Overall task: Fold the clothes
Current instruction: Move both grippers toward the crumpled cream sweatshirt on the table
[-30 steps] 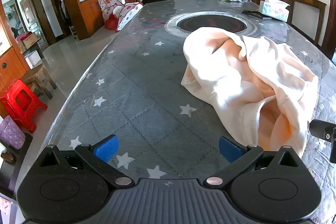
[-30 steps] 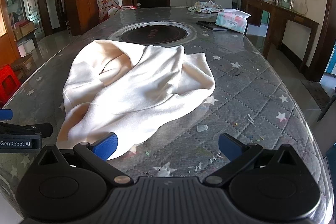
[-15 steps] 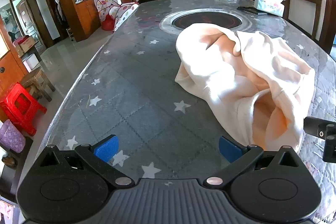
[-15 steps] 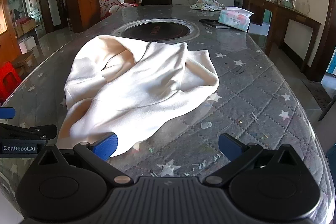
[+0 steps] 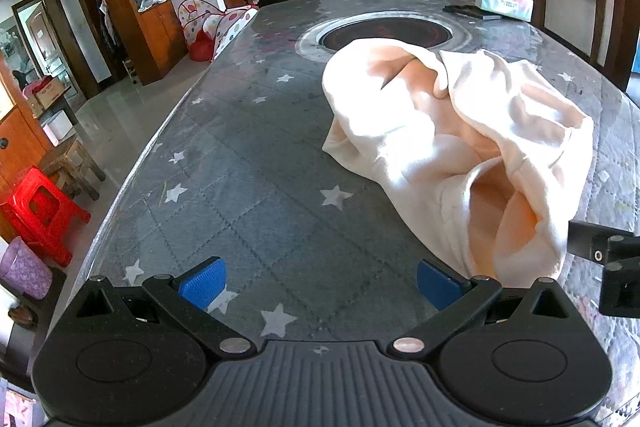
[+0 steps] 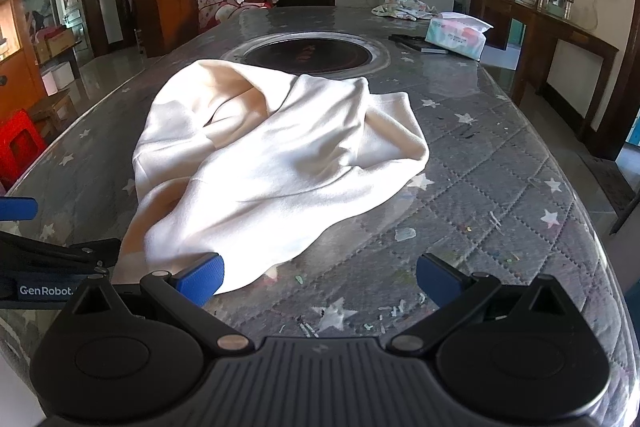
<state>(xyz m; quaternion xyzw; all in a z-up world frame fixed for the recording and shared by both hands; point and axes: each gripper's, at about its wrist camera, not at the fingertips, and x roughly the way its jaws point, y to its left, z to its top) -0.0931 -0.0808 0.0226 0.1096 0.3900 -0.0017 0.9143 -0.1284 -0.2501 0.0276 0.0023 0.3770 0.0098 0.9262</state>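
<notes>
Left gripper [image 5: 320, 285] and right gripper [image 6: 320, 279] gape wide (both empty).

Cream garment [image 6: 276, 163] at frame centre; grey quilted desk [image 6: 500, 187] with white stars; black tongs [image 6: 320, 277] with blue pads [image 6: 202, 277].

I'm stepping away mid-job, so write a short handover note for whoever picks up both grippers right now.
Left gripper: open, empty, low over the table, garment off to its right.
Right gripper: open, empty, its left finger at the garment's near edge.
Cream garment: crumpled in a heap on the table, near the round inset hob.
Done: no fold visible.
Left: grasp, spread flat, then fold.
</notes>
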